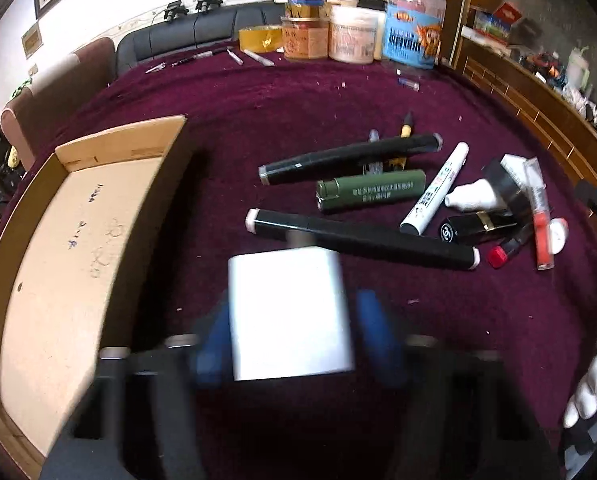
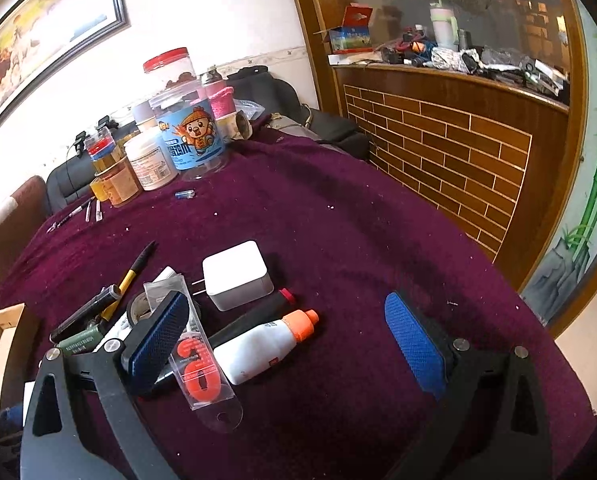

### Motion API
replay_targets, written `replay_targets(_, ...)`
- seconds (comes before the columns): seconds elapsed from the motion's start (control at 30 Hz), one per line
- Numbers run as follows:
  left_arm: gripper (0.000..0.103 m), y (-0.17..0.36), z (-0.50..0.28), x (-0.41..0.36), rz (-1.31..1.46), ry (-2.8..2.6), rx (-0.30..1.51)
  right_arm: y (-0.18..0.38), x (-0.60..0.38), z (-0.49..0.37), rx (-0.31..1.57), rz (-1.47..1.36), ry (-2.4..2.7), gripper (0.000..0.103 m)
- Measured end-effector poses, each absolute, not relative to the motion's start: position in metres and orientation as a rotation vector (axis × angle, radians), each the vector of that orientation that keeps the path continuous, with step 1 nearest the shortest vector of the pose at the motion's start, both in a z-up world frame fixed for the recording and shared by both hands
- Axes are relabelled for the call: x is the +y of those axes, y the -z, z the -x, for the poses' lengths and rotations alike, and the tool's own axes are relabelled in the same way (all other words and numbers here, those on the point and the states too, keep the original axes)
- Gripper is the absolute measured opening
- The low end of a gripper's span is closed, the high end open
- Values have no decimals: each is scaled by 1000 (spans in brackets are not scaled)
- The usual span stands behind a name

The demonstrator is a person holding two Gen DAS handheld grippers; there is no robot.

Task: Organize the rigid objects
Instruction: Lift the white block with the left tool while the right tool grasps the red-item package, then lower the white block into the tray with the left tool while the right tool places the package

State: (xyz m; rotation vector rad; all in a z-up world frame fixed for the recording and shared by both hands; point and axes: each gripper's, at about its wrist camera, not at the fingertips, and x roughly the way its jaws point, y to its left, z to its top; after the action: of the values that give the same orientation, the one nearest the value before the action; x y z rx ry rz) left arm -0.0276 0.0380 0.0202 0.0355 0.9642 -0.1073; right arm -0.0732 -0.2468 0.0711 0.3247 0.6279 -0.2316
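My left gripper (image 1: 290, 320) is shut on a white box-shaped object (image 1: 288, 312), held above the purple cloth, blurred by motion. An open cardboard box (image 1: 78, 240) lies to its left. A pile lies ahead and right: two black markers (image 1: 362, 238), a green lighter (image 1: 370, 190), a white marker (image 1: 434, 188), a black lipstick (image 1: 478, 224), an orange gloss tube (image 1: 538, 208). My right gripper (image 2: 286, 344) is open and empty above a white bottle with an orange cap (image 2: 262, 344), a clear pack with orange contents (image 2: 196, 356) and a white charger (image 2: 236, 274).
Jars and a tape roll (image 1: 258, 38) stand at the table's far edge, with a large blue-labelled jar (image 2: 190, 136). Loose pens (image 1: 202, 56) lie near them. A wooden counter (image 2: 438, 152) borders the table on the right. A sofa sits behind.
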Motion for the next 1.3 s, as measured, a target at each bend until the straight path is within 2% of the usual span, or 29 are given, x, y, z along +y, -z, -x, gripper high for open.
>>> replay_targets(0.27,40,-46,71,73,162,224,971,-66,-262,76,633,-424,225,99)
replay_targets(0.63,40,-74,113,105,143,247,862,-85,-233,65,724,-326,-96,99)
replay_targets(0.7,40,-72,114,106,151,256,865,-82,-224,54,760,-292,-141,91)
replay_targets(0.77,40,-70,115,108,159,258,870,-74,-213,40,814,-241,-175,75)
replay_targets(0.93,40,-69,113,115,174,245,876,-56,-201,28,879,-223,-217,58)
replay_targets(1.03,40,-69,111,115,182,244,877,-56,-204,28,886,-273,-249,32)
replay_targets(1.13,40,-69,112,115,190,255,878,-60,-205,36,888,-298,-258,28)
replay_targets(1.3,40,-75,116,125,213,267,871,-77,-199,55,861,-360,-315,27)
